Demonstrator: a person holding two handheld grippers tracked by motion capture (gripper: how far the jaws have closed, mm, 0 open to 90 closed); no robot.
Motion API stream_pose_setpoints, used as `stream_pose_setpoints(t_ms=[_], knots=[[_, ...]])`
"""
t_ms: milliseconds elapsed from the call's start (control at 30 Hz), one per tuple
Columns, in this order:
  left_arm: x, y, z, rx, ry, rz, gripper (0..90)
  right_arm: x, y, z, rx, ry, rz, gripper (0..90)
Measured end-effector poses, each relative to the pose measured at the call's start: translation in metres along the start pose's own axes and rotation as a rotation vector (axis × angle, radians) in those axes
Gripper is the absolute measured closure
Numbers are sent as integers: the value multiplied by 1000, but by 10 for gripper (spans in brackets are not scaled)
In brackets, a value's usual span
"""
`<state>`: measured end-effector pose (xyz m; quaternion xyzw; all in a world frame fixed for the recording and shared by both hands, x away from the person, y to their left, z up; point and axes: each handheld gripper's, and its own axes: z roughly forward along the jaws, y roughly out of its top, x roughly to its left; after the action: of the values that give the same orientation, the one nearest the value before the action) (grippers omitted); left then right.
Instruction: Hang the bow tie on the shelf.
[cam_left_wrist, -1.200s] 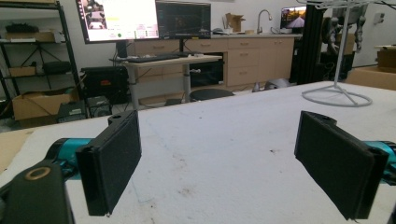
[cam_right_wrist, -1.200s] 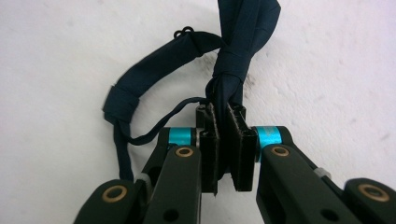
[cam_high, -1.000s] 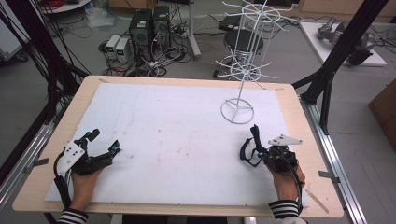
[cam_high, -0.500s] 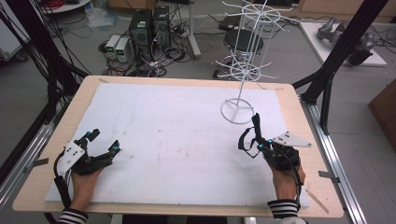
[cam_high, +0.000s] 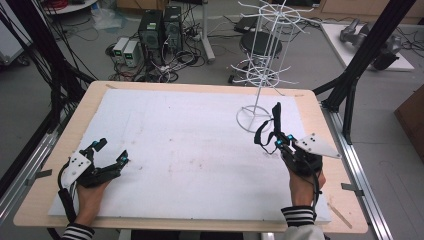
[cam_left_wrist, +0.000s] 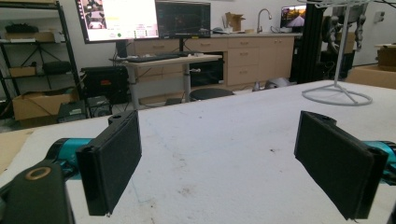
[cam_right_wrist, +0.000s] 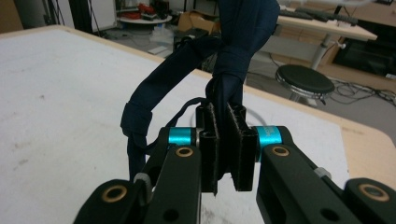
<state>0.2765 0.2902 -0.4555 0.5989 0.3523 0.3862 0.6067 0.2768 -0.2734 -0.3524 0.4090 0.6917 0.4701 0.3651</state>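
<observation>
Behind the table we've got two computer towers (cam_high: 160, 27) on the floor in a tangle of cables, plus a round black stool (cam_high: 258, 44). Through the left gripper view we can see two monitors (cam_left_wrist: 144, 18) on a desk, wooden cabinets (cam_left_wrist: 243, 58) and cardboard boxes on shelves.
</observation>
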Motion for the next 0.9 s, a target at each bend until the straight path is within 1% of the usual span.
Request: stream_pose_setpoints(t_ms=[200,400,467,600,733,833,900], knots=[[0,0,0,1,0,1,152,6,15,6,-27,-5,-4,841],[0,0,0,2,-1,0,153,7,23,9,-44,-6,5,841],[0,0,0,3,-1,0,153,7,26,11,-49,-9,-1,841],[0,0,0,3,-1,1,152,8,34,14,-61,-9,5,841],[0,0,0,1,0,1,153,9,46,20,-81,-8,4,841],[0,0,0,2,0,1,153,9,50,23,-87,-10,3,841],[0,0,0,4,-1,2,153,8,53,25,-91,-7,11,841]])
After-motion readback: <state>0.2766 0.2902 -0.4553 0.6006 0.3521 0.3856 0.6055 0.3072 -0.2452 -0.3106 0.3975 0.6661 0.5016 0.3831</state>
